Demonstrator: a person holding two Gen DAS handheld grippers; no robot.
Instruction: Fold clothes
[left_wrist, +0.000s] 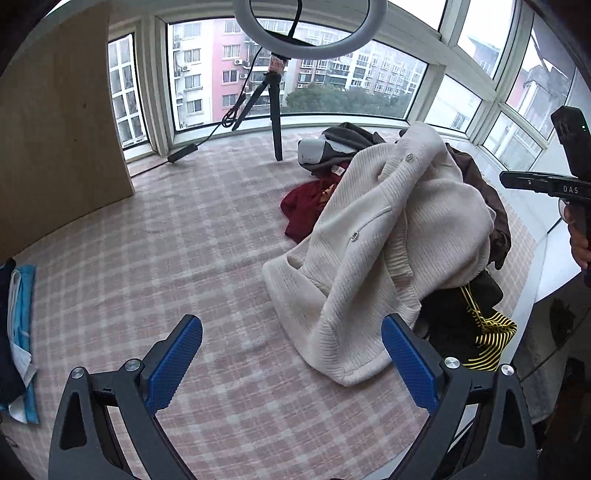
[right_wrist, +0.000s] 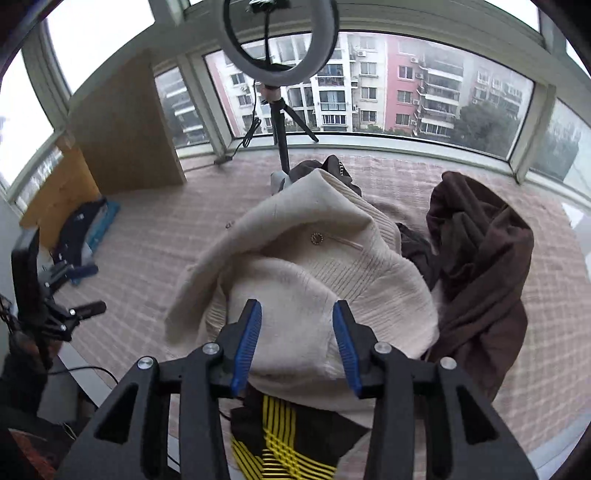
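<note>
A: Hovering low in the right wrist view, the right gripper (right_wrist: 297, 334) is seen with its blue pads (right_wrist: 248, 345) parted and nothing between them; the cream cardigan (right_wrist: 314, 280) lies just past the tips, heaped at the centre of the frame.

B: And the left gripper (left_wrist: 291, 363)?

A: Its jaws are spread wide at the bottom of the left wrist view, nothing held. The cardigan (left_wrist: 384, 243) is found right of centre there, draped over a pile on the pink checked bedcover (left_wrist: 166, 258).

B: What surrounds the cardigan?

A: A brown garment (right_wrist: 480, 266) is bunched at the right of the right wrist view, a black and yellow striped piece (right_wrist: 280, 439) is pinned under the cardigan's near edge at the bottom, and a dark red garment (left_wrist: 306, 210) shows at the centre of the left wrist view. A ring light on a tripod (left_wrist: 275, 107) stands at the upper centre.

B: How is the pickup best done?

A: Probably one thickness of knit should be pinched near a ribbed edge, so the striped piece beneath is not caught. The cardigan should then be lifted clear of the pile and carried toward the bare bedcover at the left of the frame, where it can be spread flat. The loose knit is likely to stretch, so both edges are best supported.
</note>
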